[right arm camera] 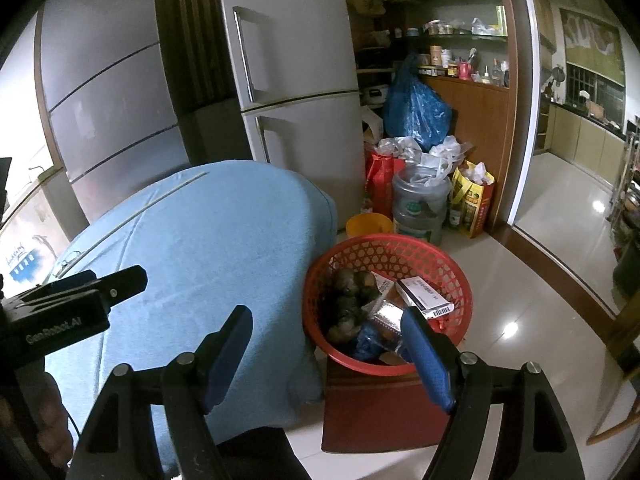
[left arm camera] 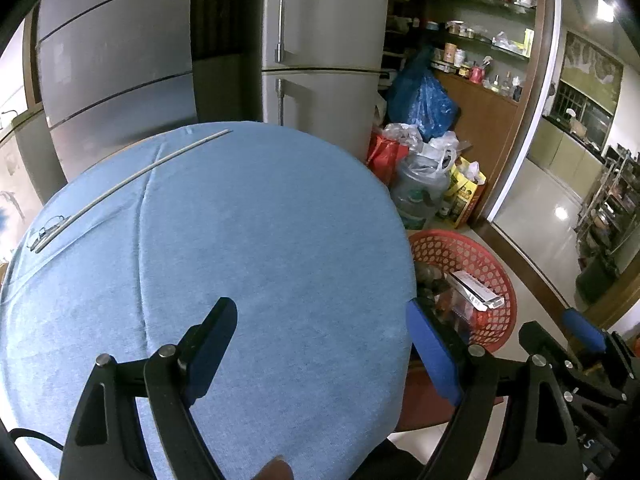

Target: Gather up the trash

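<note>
The left hand-held gripper [left arm camera: 320, 344] is held over a table [left arm camera: 260, 240] covered with a blue cloth, its blue-padded fingers spread wide apart with nothing between them but the bare cloth. The right hand-held gripper [right arm camera: 328, 352] is likewise seen with its fingers standing well apart and empty; its left finger hangs over the edge of the table [right arm camera: 192, 264], its right finger over the near rim of a red basket [right arm camera: 320, 276]. The basket is set on a red stool [right arm camera: 376, 412] just beside the table, on the right side of it. The trash is gathered inside the basket: a white box [right arm camera: 424, 294] with a barcode lies on top, near the right finger's tip, and several dark, rounded lumps [right arm camera: 348, 300] are piled at the left; what these are cannot be told with certainty in the dim view. Something blue and some foil-like wrapping are glimpsed beneath. On the far left part of the table a thin pale rod [left arm camera: 132, 184] is laid, well apart from both grippers. Behind the basket, a clutter of bags [right arm camera: 416, 112] and a large clear water jug [right arm camera: 420, 204] are stood against a wooden cabinet, beside a grey refrigerator [right arm camera: 296, 80].
</note>
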